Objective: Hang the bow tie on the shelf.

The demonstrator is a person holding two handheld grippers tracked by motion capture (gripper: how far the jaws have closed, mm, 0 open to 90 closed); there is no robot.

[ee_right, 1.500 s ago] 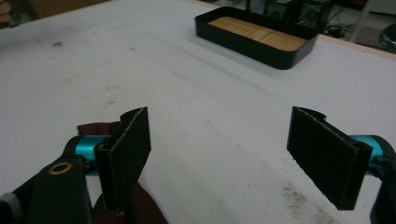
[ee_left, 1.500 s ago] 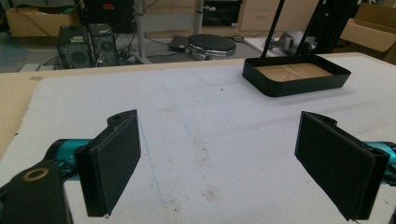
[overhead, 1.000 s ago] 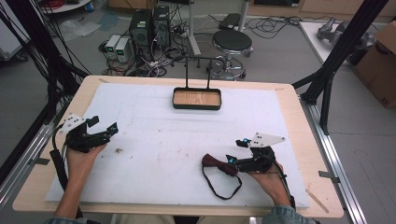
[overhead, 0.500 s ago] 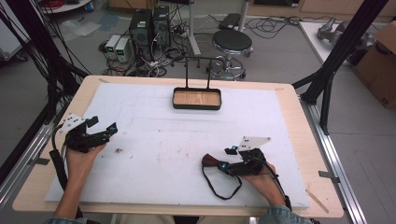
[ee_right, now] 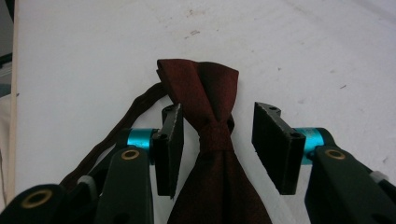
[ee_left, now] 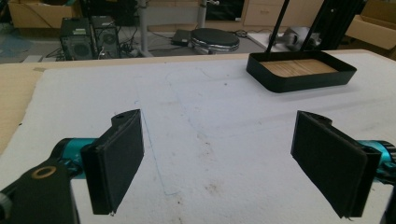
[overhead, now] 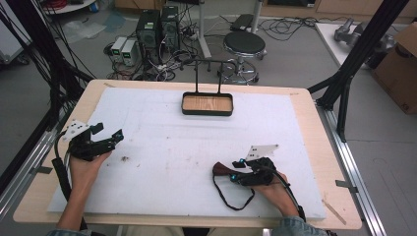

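A dark red bow tie (ee_right: pixel 205 93) lies on the white mat (overhead: pixel 196 142), its knot between the jaws of my right gripper (ee_right: pixel 217 144). That gripper is open: both pads (ee_right: pixel 275 140) stand clear of the cloth, one on each side. In the high view the right gripper (overhead: pixel 235 172) sits at the front right, with the bow tie (overhead: pixel 222 168) poking out to its left and the tie's dark strap (overhead: pixel 231 199) looping toward the front edge. My left gripper (overhead: pixel 114 140) rests at the far left, open and empty, with jaws wide apart in the left gripper view (ee_left: pixel 219 163).
A black tray (overhead: pixel 207 112) with a wooden bottom and a tall wire handle (overhead: pixel 207 73) stands at the back middle of the mat; it is also in the left gripper view (ee_left: pixel 299 81). Small dark specks (overhead: pixel 124 159) mark the mat. Wooden table border (overhead: pixel 324 147) surrounds the mat.
My right gripper has slid a little to the left, over the bow tie, so the knot now lies between its jaws. The left gripper has stayed put.
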